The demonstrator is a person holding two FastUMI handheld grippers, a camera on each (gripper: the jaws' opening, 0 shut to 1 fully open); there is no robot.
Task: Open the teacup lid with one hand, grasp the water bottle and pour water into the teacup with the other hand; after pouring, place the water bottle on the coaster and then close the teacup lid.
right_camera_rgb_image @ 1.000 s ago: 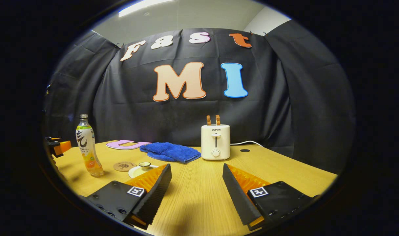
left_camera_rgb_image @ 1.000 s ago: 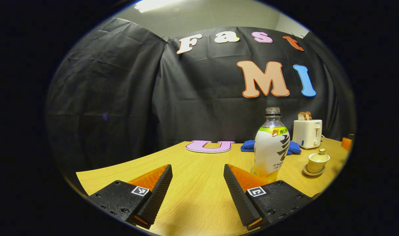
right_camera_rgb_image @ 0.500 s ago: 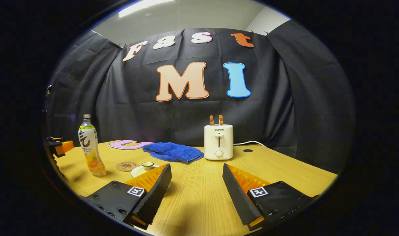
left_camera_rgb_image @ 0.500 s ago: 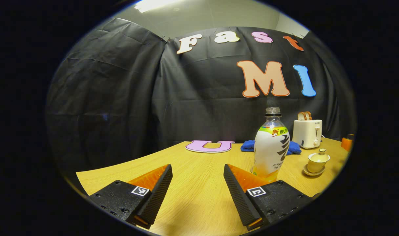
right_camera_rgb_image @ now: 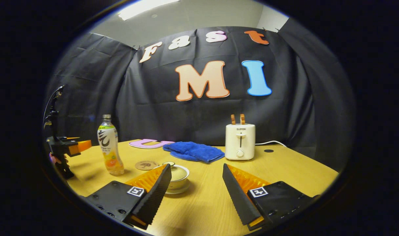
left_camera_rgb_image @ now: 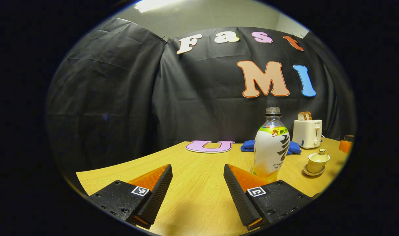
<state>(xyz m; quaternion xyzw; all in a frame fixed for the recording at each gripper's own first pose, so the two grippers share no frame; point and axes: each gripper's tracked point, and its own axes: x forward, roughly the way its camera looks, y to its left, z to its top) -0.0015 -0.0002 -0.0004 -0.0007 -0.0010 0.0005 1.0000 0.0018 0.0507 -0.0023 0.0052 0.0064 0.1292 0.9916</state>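
While both grippers stand spread and empty, left gripper [left_camera_rgb_image: 196, 183] low over wooden table [left_camera_rgb_image: 199, 200], water bottle [left_camera_rgb_image: 271, 147] upright at two o'clock, right gripper [right_camera_rgb_image: 196, 183], lidded teacup [right_camera_rgb_image: 177, 173] at eleven o'clock, coaster [right_camera_rgb_image: 146, 165] beyond.

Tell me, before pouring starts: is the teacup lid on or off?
On: the lid sits atop the teacup, knob up.

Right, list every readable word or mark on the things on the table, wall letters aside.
"SUPOR": on the front of the toaster.
Water bottle wrap: the print curves out of sight, not readable whole.
Coaster: a dark motif, too small to read.
Left gripper and right gripper: square coded tags, no words.
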